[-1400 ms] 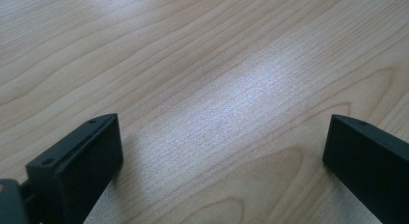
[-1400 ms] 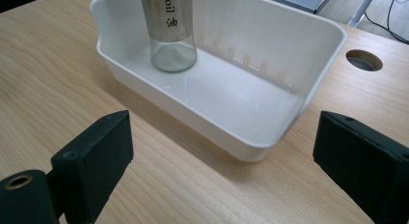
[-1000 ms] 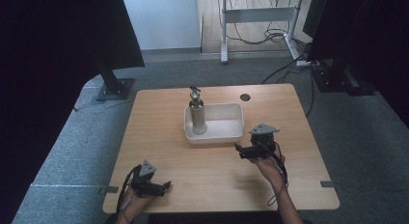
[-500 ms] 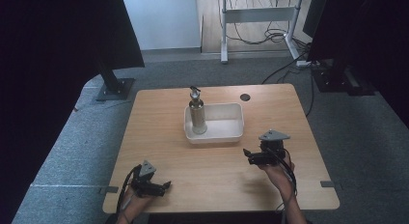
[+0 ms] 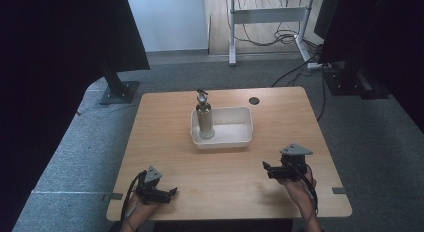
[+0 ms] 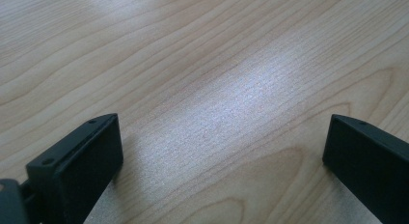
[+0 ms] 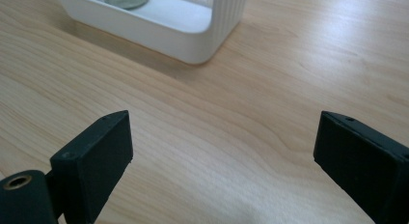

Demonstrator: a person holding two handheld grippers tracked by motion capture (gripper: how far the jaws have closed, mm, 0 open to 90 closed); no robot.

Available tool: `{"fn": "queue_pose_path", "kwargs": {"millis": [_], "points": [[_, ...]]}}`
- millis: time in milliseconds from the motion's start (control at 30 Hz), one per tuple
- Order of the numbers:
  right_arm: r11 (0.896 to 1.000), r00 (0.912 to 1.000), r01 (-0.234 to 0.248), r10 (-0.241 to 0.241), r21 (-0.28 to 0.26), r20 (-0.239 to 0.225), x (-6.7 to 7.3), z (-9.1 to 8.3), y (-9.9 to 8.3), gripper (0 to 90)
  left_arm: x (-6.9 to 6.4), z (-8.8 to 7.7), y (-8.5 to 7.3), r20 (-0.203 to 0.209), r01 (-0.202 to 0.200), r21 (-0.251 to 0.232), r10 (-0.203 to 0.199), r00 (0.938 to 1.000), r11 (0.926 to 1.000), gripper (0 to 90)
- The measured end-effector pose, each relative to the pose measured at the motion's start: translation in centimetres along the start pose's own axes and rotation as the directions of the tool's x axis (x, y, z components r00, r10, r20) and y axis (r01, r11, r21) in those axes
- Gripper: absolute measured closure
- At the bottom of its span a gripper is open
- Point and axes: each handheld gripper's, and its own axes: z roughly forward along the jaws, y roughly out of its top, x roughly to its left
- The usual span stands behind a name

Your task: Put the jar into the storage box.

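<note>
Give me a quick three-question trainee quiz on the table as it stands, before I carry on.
1. True or false: the pump bottle stands upright inside the white tray.
2. Which gripper is nearer the tray? A) left gripper B) right gripper
3. What lies between the right gripper's jaws in the right gripper view?

Key:
1. True; it stands at the tray's left end.
2. B.
3. Nothing but bare wooden table; the jaws stand wide apart, with the tray's corner farther ahead.

We see the pump bottle (image 5: 204, 118) standing in the tray's (image 5: 239, 140) left end, mid-surface (image 5: 165, 142) — our left tool (image 5: 171, 193) and right tool (image 5: 265, 167) sit nearer us, well apart.
</note>
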Motion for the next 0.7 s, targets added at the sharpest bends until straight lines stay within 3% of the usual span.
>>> {"fn": "queue_pose_path", "kwargs": {"millis": [700], "points": [[0.996, 0.9966, -0.067, 0.065, 0.052, 0.051, -1.1, -1.4, -4.8, 5.9, 0.0, 0.0, 0.0, 0.0, 0.0, 0.0, 0.0, 1.0, 1.0, 0.2]]}}
